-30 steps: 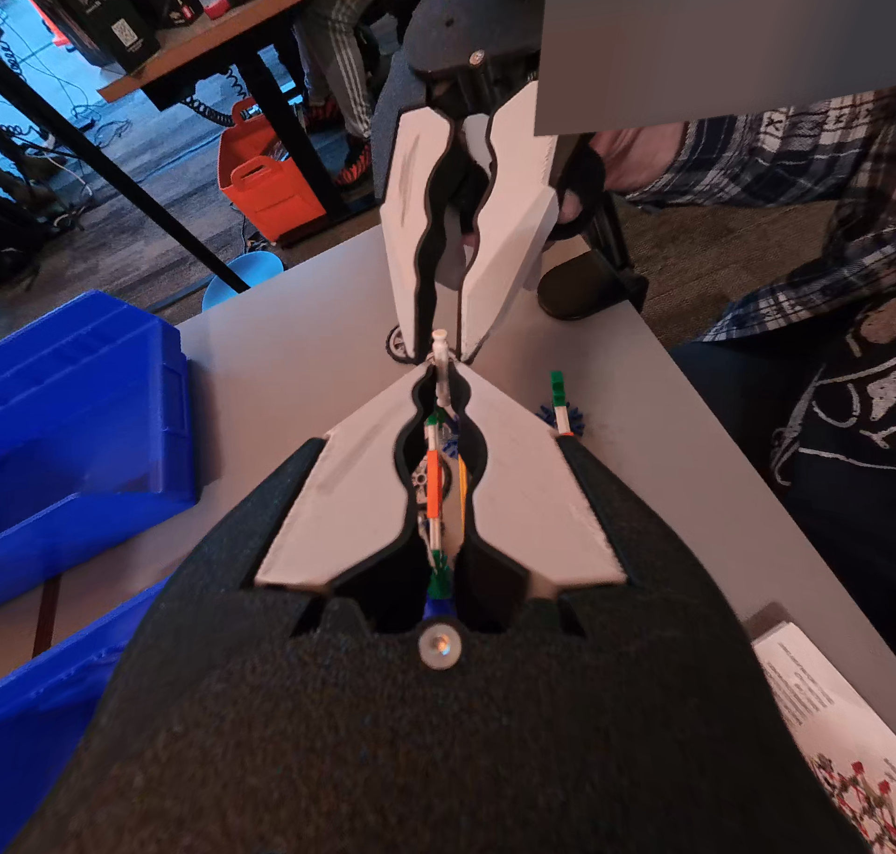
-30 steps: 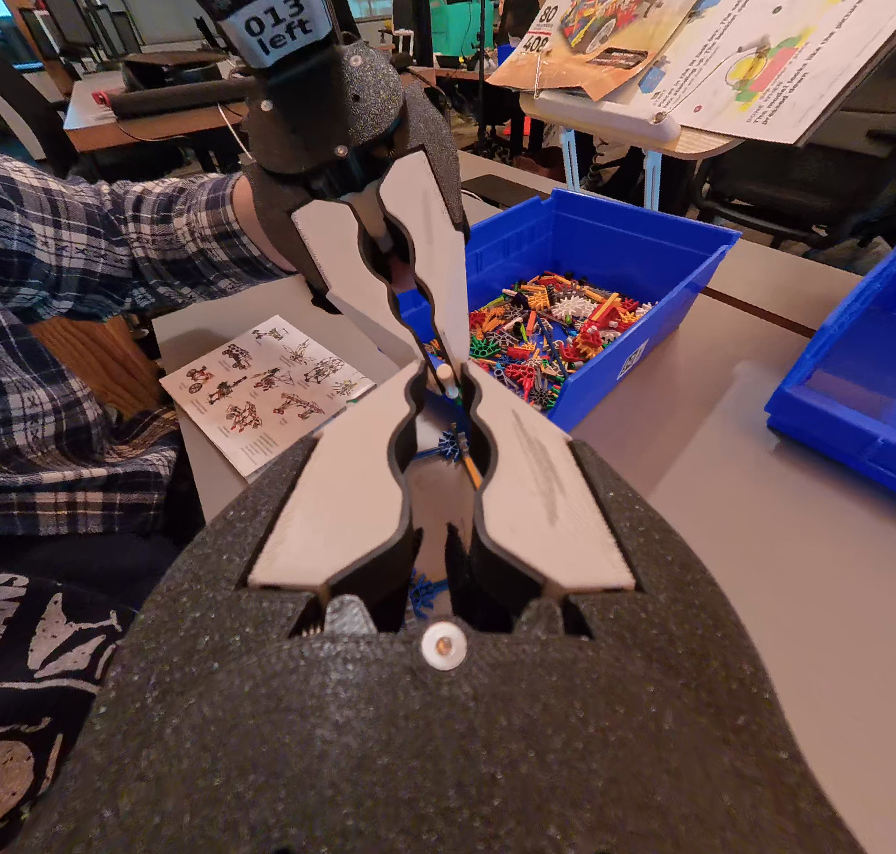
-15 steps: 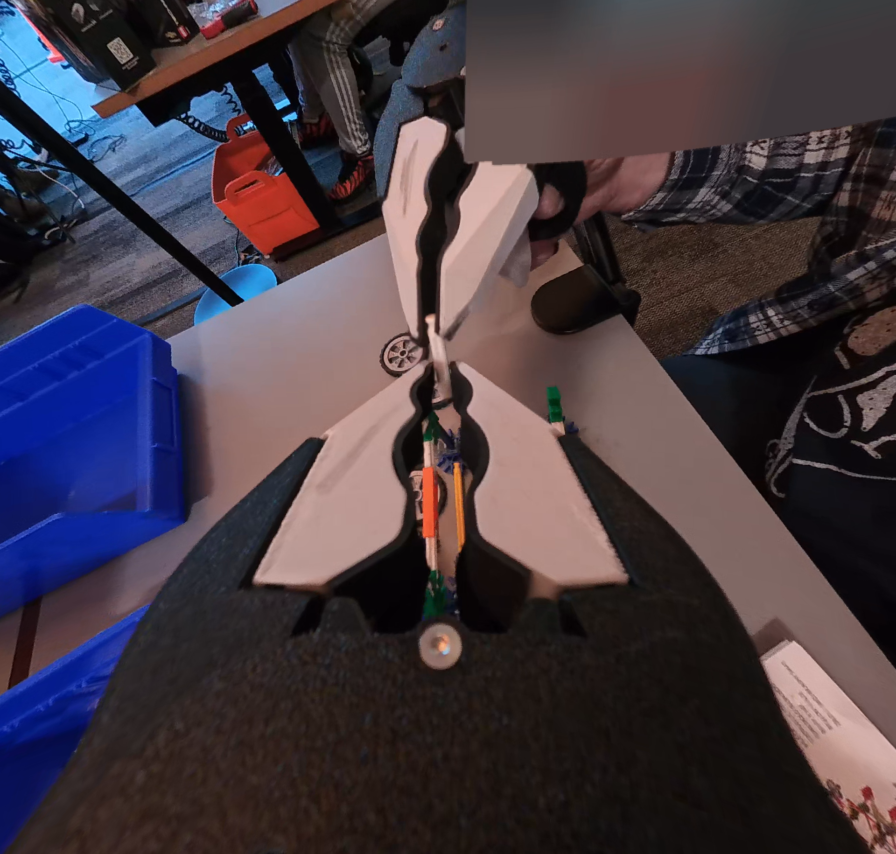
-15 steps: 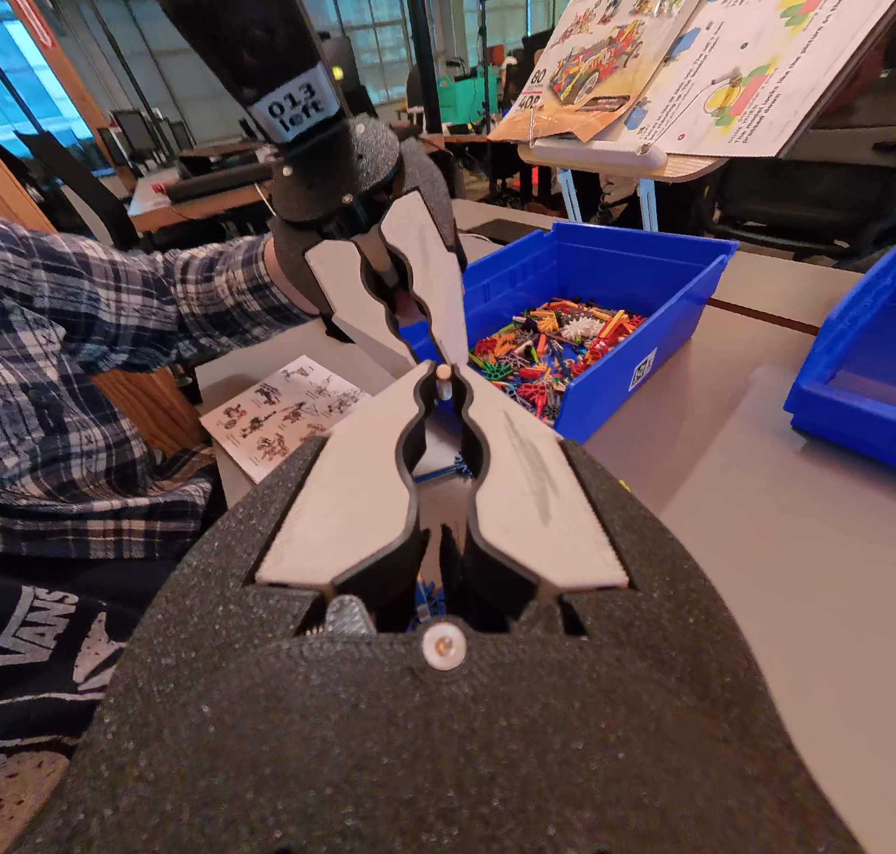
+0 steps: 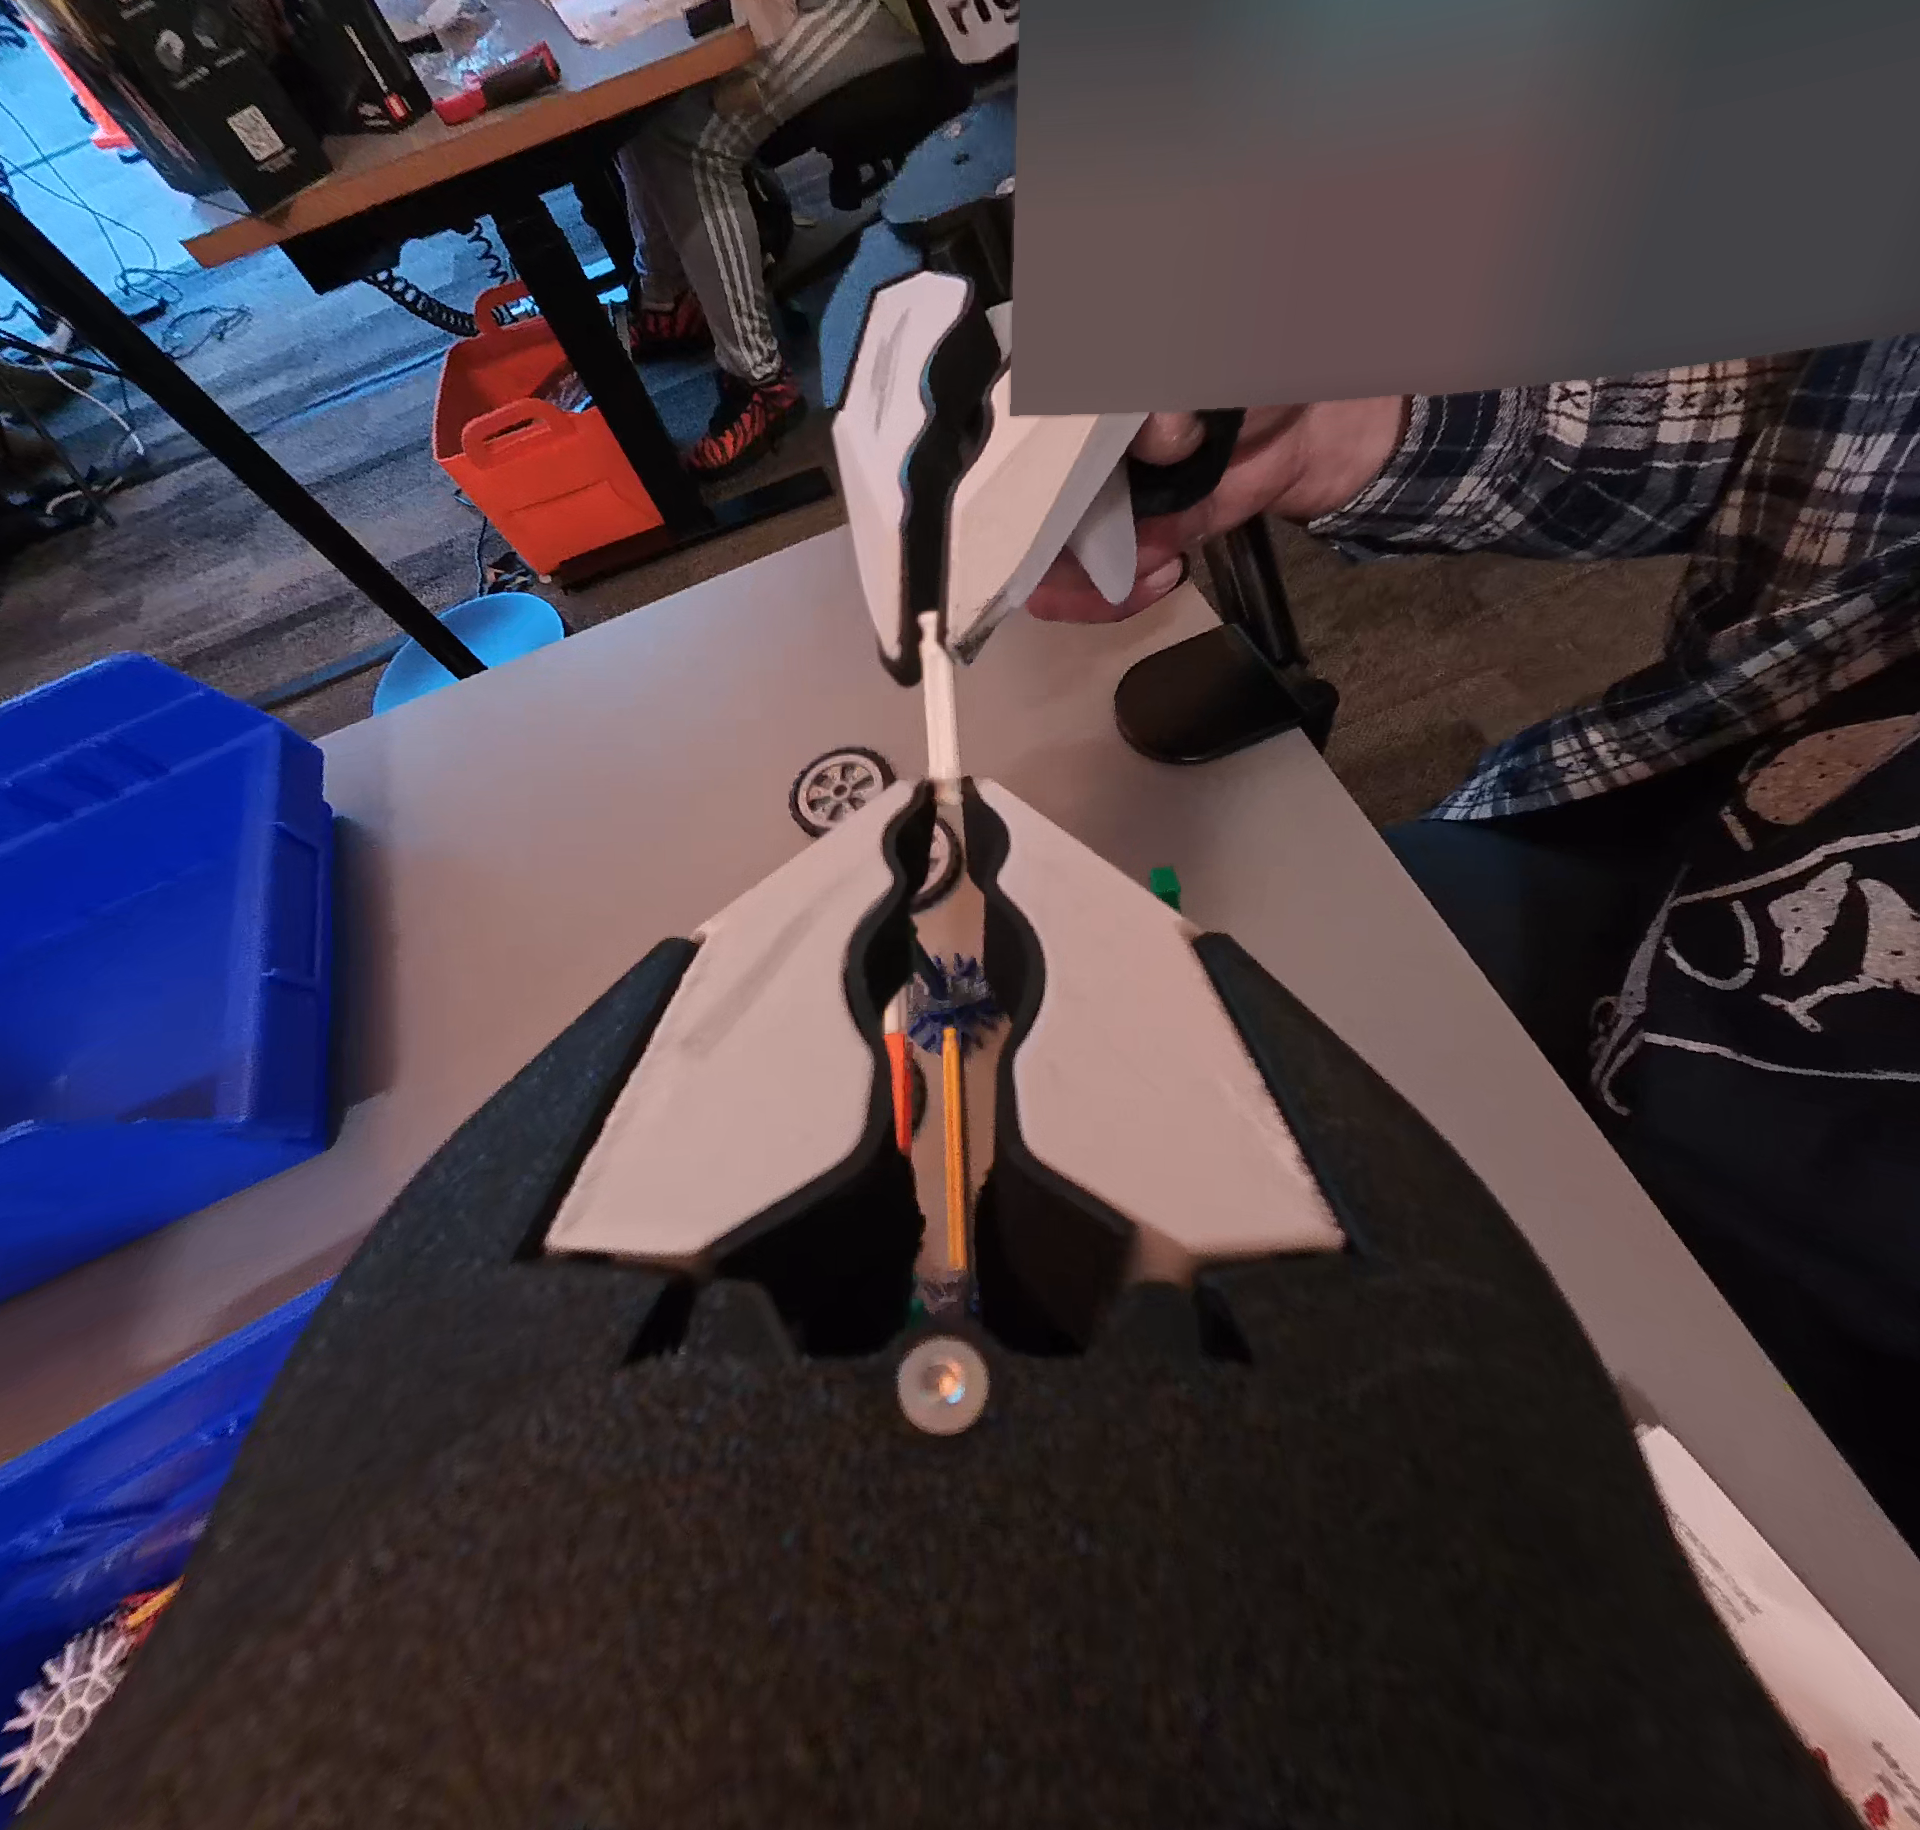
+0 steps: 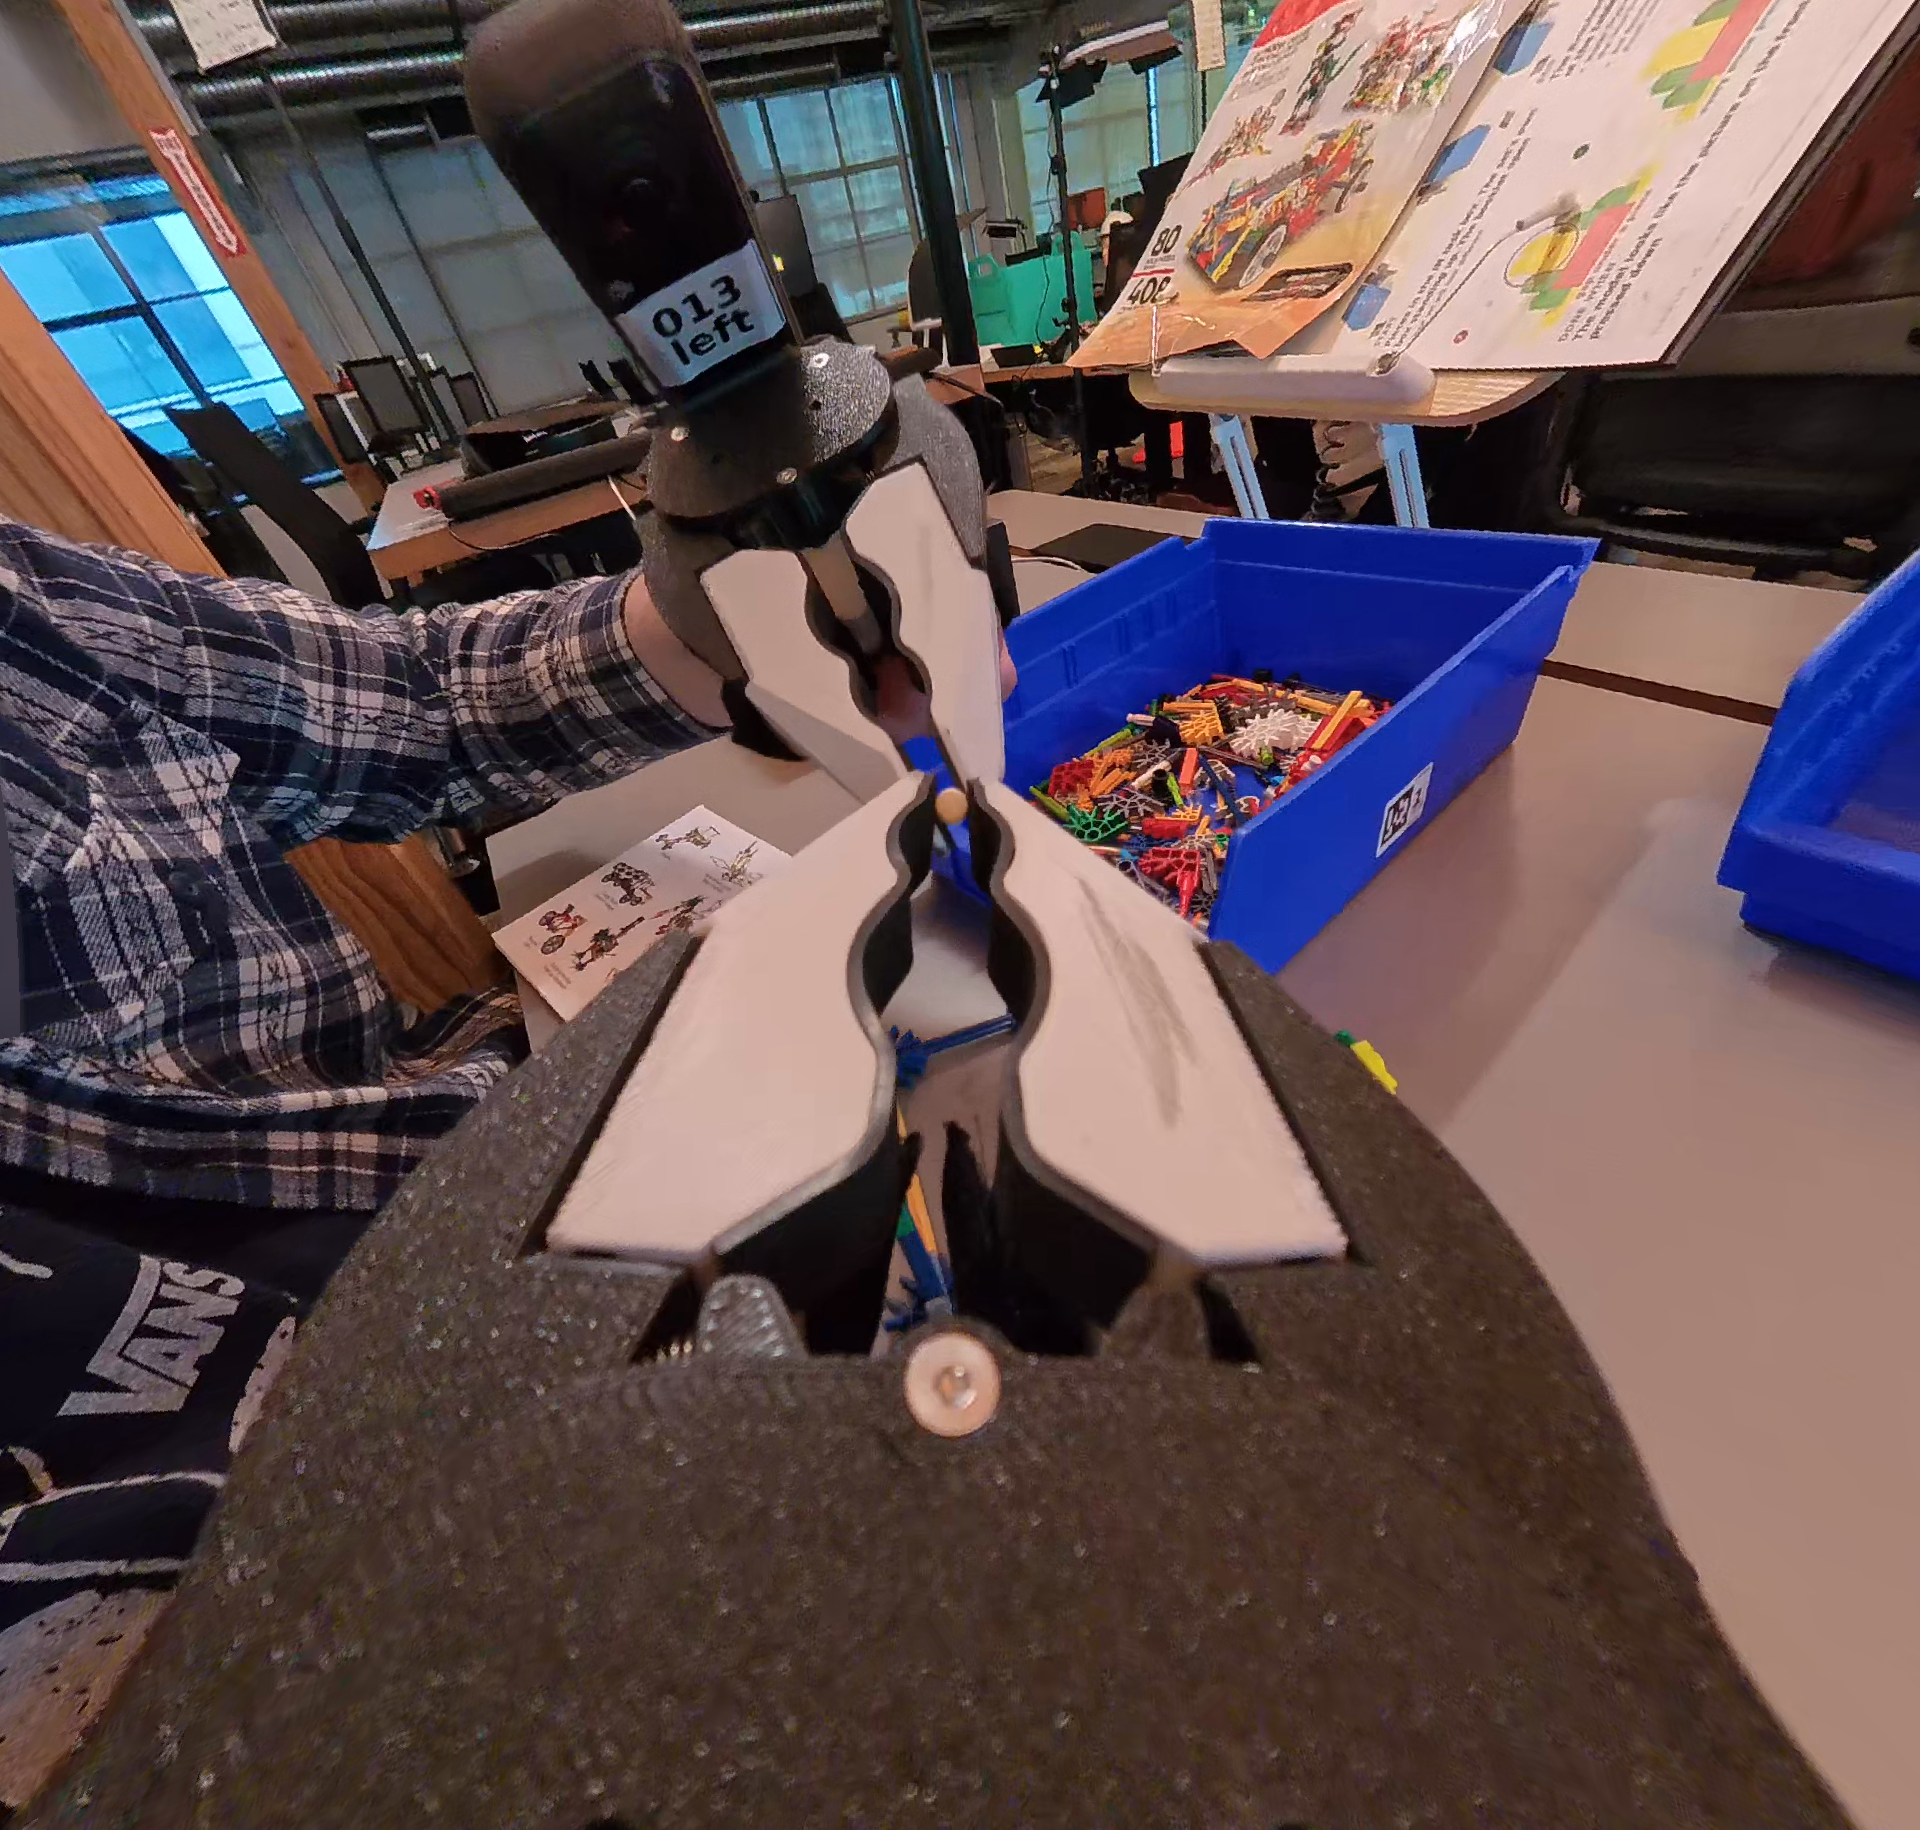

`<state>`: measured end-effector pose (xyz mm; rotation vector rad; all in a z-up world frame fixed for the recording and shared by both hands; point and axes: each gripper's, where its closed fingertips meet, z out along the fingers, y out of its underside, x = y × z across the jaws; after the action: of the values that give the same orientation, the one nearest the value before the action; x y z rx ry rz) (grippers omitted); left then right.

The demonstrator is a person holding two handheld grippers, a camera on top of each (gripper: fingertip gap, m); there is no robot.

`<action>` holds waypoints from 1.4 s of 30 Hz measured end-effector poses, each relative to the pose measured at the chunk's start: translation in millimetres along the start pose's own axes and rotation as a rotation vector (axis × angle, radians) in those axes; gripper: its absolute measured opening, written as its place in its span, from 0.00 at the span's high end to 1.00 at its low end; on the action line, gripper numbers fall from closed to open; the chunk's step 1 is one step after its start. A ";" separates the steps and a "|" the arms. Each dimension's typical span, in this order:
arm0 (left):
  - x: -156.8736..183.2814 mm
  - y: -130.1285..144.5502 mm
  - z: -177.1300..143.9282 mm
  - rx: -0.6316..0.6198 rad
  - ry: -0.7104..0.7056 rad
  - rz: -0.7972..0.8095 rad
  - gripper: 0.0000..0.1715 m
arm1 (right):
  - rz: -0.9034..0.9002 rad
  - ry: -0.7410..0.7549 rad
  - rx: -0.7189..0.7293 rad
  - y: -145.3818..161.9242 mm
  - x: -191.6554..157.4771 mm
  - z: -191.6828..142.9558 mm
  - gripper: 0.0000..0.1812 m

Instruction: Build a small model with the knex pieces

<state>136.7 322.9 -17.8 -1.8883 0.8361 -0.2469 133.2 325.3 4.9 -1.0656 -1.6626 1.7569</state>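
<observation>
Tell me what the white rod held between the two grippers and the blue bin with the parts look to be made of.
White rod: apparently rigid moulded plastic, matte and uniformly coloured, with a rounded end cap in the right wrist view.
Blue bin: likely hard injection-moulded plastic; smooth, slightly glossy walls with moulded ribs and a lipped rim.

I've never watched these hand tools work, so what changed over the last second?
The right gripper drew back from the left gripper, baring more of the white rod between them, and a small wheel came into view. Both stayed shut on the rod; the blue bin of parts stayed put.
</observation>
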 end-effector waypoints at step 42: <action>22.9 39.0 -5.8 -0.312 0.026 0.127 0.98 | -0.160 0.082 -0.256 63.3 -1.9 -5.1 0.87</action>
<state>133.5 294.3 -53.2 -2.1126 1.0569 -0.0647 148.4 318.3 -56.4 -1.0651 -1.9012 1.4096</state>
